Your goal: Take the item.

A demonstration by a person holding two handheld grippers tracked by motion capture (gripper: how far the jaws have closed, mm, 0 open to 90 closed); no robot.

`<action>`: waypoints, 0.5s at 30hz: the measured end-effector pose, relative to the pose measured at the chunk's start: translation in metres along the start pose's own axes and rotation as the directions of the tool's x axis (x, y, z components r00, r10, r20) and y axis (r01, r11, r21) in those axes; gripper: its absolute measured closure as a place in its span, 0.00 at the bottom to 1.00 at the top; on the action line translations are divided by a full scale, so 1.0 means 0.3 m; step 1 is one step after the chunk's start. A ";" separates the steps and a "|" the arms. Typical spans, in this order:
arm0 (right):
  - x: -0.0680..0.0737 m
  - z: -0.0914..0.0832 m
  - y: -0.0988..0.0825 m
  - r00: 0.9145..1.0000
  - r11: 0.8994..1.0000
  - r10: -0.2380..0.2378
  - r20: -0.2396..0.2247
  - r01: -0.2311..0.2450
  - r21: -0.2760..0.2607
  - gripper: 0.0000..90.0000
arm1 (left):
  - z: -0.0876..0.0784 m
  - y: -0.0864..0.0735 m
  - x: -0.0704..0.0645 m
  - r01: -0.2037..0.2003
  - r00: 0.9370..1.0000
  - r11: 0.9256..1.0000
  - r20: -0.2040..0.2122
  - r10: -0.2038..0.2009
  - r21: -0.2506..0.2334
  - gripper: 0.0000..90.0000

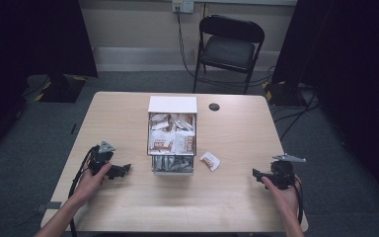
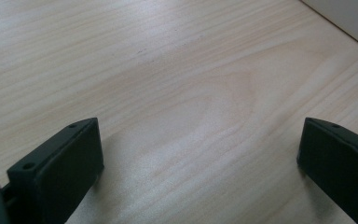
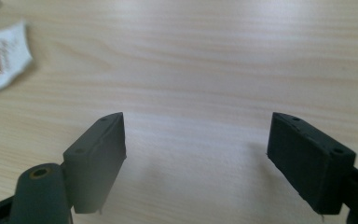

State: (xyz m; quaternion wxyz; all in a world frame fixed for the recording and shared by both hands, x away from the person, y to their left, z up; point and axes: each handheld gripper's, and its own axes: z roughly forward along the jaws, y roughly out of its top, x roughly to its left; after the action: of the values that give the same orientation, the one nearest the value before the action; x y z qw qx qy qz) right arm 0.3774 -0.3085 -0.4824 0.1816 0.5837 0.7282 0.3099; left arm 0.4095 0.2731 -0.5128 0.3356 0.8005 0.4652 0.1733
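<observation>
right claw [image 1: 254,173] is released, jaws wide, nothing between them, low over the table [image 1: 128,207]. loose sachet [image 1: 210,161] lies flat just right of the organizer box [image 1: 172,104], by its front corner. from my right claw it's off to the left and a bit farther away; in the right gripper view it sits at the upper left [image 3: 2,56]. long axis looks diagonal to the table edge. left claw [image 1: 127,169] is also released, empty, left of the box. right is nearer, so that one should take it, i'd say.
</observation>
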 end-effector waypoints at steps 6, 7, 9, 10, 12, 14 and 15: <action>0.000 0.019 -0.024 0.998 1.000 0.005 0.066 -0.006 0.005 0.22 | 0.000 0.000 0.000 0.000 1.000 1.000 0.000 0.000 0.000 0.00; 0.003 0.022 -0.027 0.996 1.000 -0.002 0.086 0.003 -0.004 0.22 | 0.000 0.000 0.000 0.000 1.000 1.000 0.000 0.000 0.000 0.00; 0.010 0.030 -0.041 0.993 0.999 -0.033 0.117 0.036 -0.025 0.18 | 0.000 0.000 0.000 0.000 1.000 1.000 0.000 0.000 0.000 0.00; 0.011 0.033 -0.046 0.993 0.998 -0.033 0.115 0.038 -0.040 0.17 | 0.000 0.000 0.000 0.000 1.000 1.000 0.000 0.000 0.000 0.00; 0.011 0.034 -0.051 0.993 0.998 -0.031 0.116 0.037 -0.054 0.16 | 0.000 0.000 0.000 0.000 1.000 1.000 0.000 0.000 0.000 0.00; 0.009 0.036 -0.054 0.993 0.997 -0.033 0.118 0.040 -0.063 0.15 | 0.000 0.000 0.000 0.000 1.000 1.000 0.000 0.000 0.000 0.00; 0.010 0.036 -0.054 0.992 0.997 -0.032 0.119 0.040 -0.063 0.15 | 0.000 0.000 0.000 0.000 1.000 1.000 0.000 0.000 0.000 0.00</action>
State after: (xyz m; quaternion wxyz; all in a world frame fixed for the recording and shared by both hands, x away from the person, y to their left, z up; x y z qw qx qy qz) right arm 0.3715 -0.3051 -0.5010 0.2488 0.5816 0.7160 0.2953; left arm 0.4095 0.2731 -0.5127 0.3356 0.8007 0.4651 0.1732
